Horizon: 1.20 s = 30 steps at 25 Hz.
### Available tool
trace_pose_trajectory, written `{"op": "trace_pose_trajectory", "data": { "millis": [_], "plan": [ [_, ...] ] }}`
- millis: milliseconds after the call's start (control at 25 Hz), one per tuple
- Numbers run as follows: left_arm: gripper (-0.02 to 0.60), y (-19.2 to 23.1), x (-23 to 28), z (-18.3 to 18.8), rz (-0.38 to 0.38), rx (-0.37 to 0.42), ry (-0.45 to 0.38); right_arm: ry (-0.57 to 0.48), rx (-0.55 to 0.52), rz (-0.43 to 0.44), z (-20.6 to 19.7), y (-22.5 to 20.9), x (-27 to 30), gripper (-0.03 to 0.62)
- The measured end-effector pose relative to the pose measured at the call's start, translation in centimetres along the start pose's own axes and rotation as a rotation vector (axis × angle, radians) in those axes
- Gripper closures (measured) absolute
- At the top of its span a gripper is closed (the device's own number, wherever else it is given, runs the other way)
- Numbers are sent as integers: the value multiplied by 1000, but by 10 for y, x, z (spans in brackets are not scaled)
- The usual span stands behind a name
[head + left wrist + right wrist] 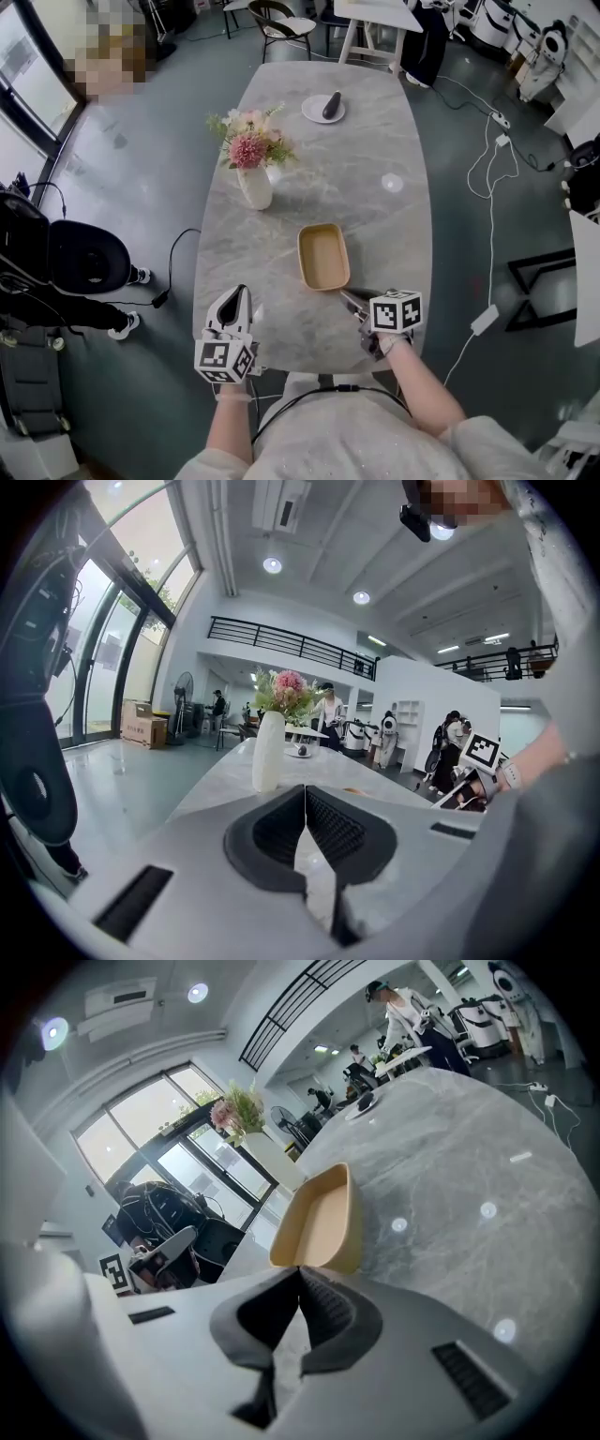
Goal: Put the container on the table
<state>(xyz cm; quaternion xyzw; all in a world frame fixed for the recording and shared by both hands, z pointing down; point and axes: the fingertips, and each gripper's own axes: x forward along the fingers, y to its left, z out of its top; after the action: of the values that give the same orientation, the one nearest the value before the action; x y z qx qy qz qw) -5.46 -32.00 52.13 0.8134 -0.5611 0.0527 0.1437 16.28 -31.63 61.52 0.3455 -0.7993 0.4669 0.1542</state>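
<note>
Shows a shallow, tan, rectangular container (pixel 323 256) lying flat and open side up on a grey, marble-patterned oval table (pixel 375 216), towards the near end and a little right of centre. Looks already set down, with little of the task left beyond drawing the tool clear.

Finds the right hand-held gripper (pixel 349 297) low at the container's near right corner, jaws clenched tip to tip on nothing. Points slantwise down at that corner, a handy place for pinching and letting go of a thin wall. Cannot settle from the right gripper view whether touching the rim or stopping just short of it.

Finds the left hand-held gripper (pixel 239 295) over the table's near left edge, well apart from the container, jaws likewise pressed together and empty. Reads as a spare tool parked out of the way of a one-handed job.

Also takes in a white ceramic vase of pink flowers (pixel 254 186), upright, beyond and to the left of the container, and a small white saucer (pixel 309 111) with a dark object (pixel 331 104) on it near the far end. Puts both well apart from the container, a spot seemingly chosen for its bare tabletop and its short reach from the near edge.
</note>
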Motion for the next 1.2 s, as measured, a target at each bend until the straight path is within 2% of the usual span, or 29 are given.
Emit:
{"op": "trace_pose_trajectory", "data": {
  "millis": [440,1200],
  "plan": [
    [575,-8,7,12,-36,21,-18,-186,-79,-76,37,-14,-44,588],
    [575,-11,0,55,-13,49,-109,-458,-461,-179,102,17,-98,588]
  ]
}}
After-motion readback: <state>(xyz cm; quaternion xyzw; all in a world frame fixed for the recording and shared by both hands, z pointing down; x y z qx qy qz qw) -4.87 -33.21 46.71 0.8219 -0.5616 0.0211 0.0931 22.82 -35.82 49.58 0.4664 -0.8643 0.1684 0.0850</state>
